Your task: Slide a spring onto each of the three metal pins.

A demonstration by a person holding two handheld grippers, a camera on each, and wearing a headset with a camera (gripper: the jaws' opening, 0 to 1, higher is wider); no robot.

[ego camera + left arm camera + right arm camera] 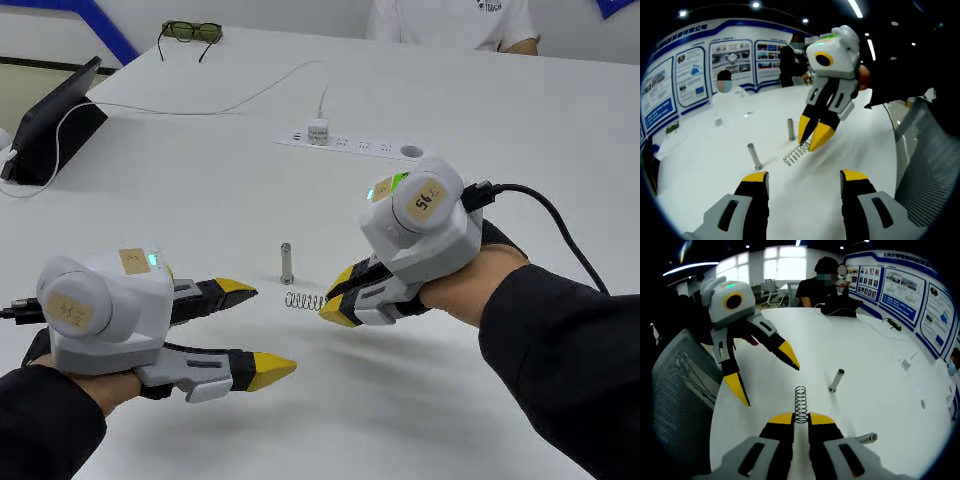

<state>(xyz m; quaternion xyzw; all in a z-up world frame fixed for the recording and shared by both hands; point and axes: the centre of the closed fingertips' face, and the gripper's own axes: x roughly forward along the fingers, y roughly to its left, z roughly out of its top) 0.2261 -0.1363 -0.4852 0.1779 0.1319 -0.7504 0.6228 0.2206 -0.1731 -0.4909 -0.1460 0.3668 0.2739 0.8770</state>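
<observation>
A small steel spring (304, 300) lies level just above the white table, one end pinched in my right gripper (334, 303). In the right gripper view the jaws (801, 420) are shut on the near end of the spring (800, 401). An upright metal pin (287, 263) stands just behind it. My left gripper (256, 329) hovers open at the lower left, holding nothing. The left gripper view looks between its own tips (805, 177) at the right gripper (812, 136), the spring (796, 153) and two upright pins (754, 156) (791, 129). A ribbed, spring-like piece (866, 438) sits at the right gripper view's lower right.
A white power strip (345, 145) with a plugged adapter lies behind the pin. A dark tablet on a stand (50, 125) is at the far left, and glasses (190, 32) lie at the back. A person sits across the table (200, 200).
</observation>
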